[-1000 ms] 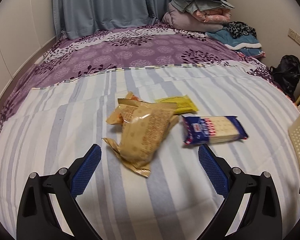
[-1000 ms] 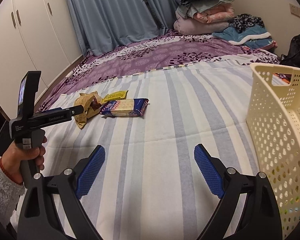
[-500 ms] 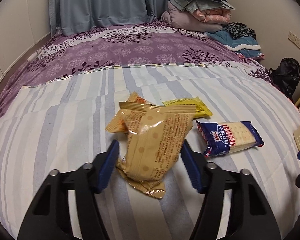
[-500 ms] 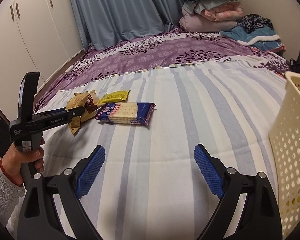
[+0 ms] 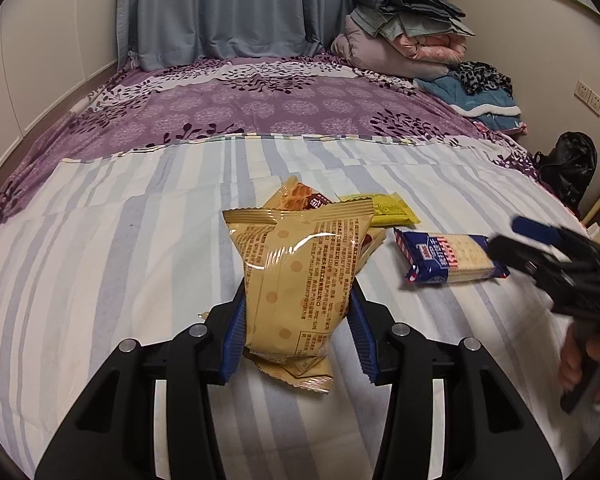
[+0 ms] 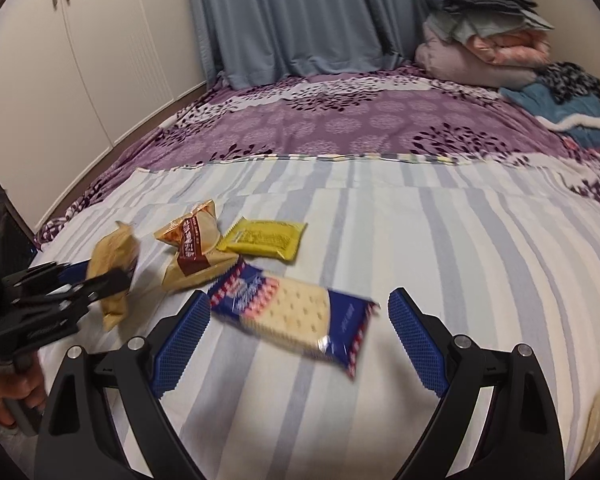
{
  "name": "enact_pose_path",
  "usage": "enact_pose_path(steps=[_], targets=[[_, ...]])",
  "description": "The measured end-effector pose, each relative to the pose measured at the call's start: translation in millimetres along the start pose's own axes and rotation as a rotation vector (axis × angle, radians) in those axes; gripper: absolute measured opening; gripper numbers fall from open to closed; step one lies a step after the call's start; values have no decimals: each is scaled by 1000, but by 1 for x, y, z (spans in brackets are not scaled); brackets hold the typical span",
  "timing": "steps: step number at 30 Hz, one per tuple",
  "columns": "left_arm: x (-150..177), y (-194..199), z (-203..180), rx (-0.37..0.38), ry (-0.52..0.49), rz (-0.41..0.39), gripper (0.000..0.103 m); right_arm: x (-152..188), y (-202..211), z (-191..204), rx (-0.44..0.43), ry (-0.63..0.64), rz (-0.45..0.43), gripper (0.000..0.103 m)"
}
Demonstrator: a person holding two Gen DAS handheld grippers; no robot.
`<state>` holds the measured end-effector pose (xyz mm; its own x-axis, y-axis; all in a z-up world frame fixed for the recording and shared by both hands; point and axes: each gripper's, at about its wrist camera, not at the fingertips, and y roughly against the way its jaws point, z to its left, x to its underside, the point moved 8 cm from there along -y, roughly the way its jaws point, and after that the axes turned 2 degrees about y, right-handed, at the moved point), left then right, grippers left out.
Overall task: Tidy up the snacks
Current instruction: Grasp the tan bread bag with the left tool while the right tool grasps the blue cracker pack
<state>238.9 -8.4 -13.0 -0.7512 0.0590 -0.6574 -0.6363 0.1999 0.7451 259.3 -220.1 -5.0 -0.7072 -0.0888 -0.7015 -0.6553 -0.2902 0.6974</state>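
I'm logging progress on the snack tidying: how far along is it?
Nothing looks put away yet. In hand: the left gripper has just been closing, its pads now on the tan snack bag. The right gripper is open around the blue cracker pack. Left: the yellow packet and brown-labelled bag.

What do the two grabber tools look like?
Both look alike. The left gripper and right gripper have shiny black plastic arms shaped like forks, round silver bolts at the joints, and flat blue pads with a bumpy grid texture lining the jaws. No cables show.
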Motion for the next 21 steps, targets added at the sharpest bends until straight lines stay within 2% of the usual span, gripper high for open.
enact_pose_path(steps=[4, 8, 15, 19, 21], targets=[[6, 10, 5, -4, 3, 7, 47, -10, -32, 6, -53, 27, 58, 90], [12, 16, 11, -11, 16, 14, 47, -3, -53, 10, -116, 29, 142, 90], [17, 19, 17, -15, 26, 22, 47, 29, -29, 31, -192, 45, 166, 90], [18, 22, 13, -8, 15, 19, 47, 37, -28, 36, -123, 90, 172, 90], [18, 24, 11, -6, 13, 18, 47, 36, -36, 35, -52, 119, 180, 88]])
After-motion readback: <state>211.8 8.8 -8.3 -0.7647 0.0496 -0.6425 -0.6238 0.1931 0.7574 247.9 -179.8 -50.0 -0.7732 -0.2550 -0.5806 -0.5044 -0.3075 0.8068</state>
